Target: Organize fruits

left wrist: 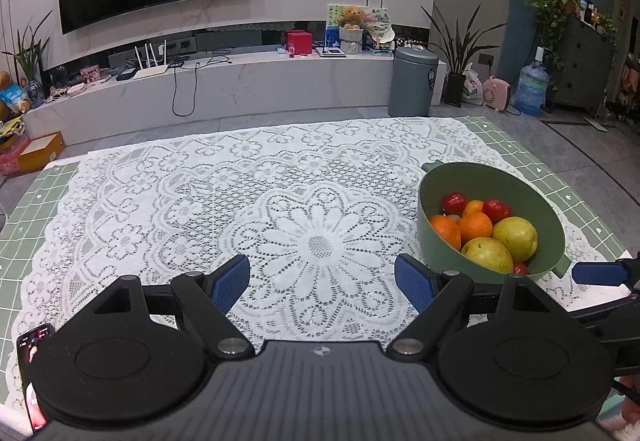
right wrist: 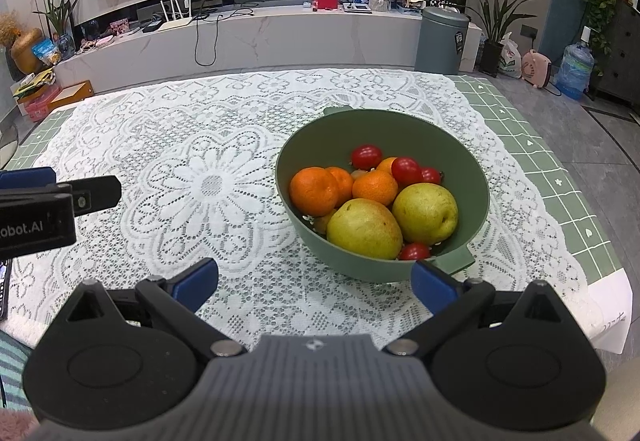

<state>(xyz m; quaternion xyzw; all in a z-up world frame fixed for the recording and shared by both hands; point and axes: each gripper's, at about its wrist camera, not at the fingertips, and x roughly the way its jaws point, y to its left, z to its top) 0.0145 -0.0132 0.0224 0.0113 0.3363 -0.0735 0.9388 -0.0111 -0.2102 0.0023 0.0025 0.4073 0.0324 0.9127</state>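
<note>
Fruits (right wrist: 372, 201) heaped in green bowl (right wrist: 476, 177); both tools spread, empty.

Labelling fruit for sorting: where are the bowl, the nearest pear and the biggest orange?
bowl (right wrist: 478, 177), right wrist view, bare inner wall on the right.
nearest pear (right wrist: 364, 229), right wrist view, middle of its skin.
biggest orange (right wrist: 314, 191), right wrist view, its centre.

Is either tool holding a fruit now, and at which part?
Nothing is held. The left tool and right tool are both open and empty; all fruit lies in the green bowl.
</note>
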